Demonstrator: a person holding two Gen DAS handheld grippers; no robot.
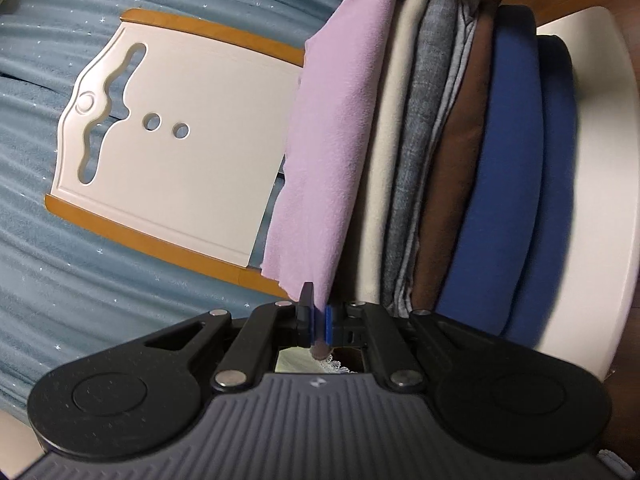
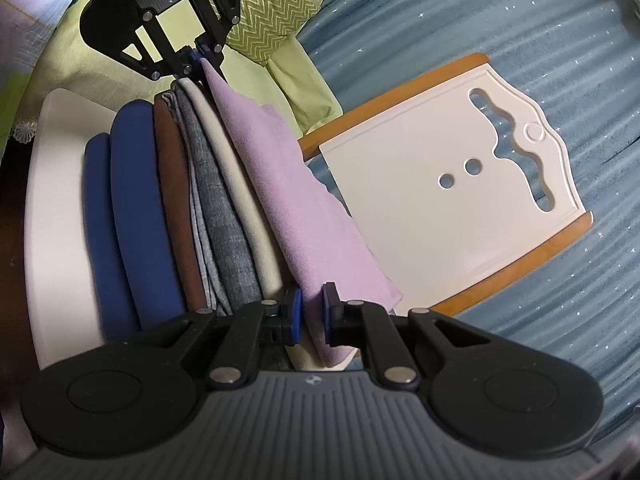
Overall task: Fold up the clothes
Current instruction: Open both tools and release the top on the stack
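Gripping the lilac cloth [image 1: 332, 152] at opposite ends, the left gripper [image 1: 318, 312] and right gripper [image 2: 311, 316] each have their pads clamped on it. It lies atop one stack [image 2: 180, 208] of folded clothes, about six pieces, on a white tray [image 2: 52, 200]. One white board [image 2: 452, 196] lies beside it on the blue blanket [image 2: 500, 16]. Lower layers show only their edges, so that count is uncertain.
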